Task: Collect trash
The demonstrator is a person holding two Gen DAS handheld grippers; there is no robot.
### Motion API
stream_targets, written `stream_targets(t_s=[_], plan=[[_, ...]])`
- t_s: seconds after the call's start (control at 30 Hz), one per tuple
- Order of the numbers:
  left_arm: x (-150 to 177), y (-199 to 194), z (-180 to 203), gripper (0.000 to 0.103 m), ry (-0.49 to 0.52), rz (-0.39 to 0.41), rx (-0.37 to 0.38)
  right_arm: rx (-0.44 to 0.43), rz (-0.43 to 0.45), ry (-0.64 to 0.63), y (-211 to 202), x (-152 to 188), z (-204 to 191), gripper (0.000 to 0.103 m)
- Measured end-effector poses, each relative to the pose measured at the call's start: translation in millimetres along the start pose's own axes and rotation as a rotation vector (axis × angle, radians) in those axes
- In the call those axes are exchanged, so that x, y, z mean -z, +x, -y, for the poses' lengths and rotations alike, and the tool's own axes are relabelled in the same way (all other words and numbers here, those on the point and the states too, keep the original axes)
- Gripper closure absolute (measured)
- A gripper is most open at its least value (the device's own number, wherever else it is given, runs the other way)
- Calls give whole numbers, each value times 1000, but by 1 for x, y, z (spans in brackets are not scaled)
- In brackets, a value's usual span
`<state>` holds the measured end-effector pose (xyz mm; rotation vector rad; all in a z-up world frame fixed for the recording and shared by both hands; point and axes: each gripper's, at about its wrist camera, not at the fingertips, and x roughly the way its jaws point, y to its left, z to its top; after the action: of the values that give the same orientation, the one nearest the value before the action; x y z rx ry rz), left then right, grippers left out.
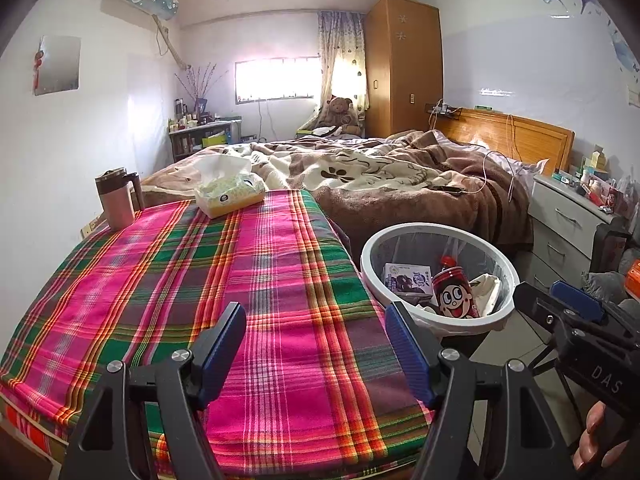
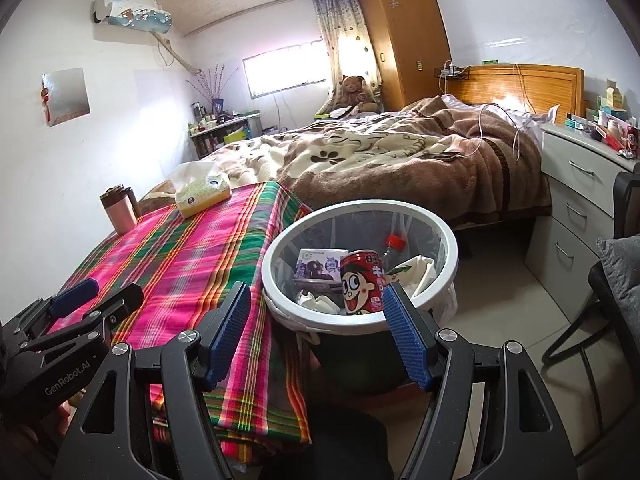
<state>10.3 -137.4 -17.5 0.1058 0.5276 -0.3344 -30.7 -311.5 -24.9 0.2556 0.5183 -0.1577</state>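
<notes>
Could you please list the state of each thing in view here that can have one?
Left hand-held gripper: open, empty, over the table.
Right hand-held gripper: open, empty, by the bin.
Trash bin: lined, partly filled.
Red can: upright in the bin.
Purple carton: in the bin.
Tissue box: open, tissue sticking out.
Mug: upright, lid on.
Wardrobe: doors shut.

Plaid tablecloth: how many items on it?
2. A brown-lidded pink travel mug at the far left edge of the plaid tablecloth; a yellow tissue box at the far end, right of the mug.
</notes>
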Motion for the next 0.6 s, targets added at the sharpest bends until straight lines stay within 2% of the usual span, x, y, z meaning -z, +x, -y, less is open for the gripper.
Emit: stream_targets(t_s=[0.6], plan=[[1,-3,-5,31,-9,0,4,3,-2,3,-2,0,0,33]])
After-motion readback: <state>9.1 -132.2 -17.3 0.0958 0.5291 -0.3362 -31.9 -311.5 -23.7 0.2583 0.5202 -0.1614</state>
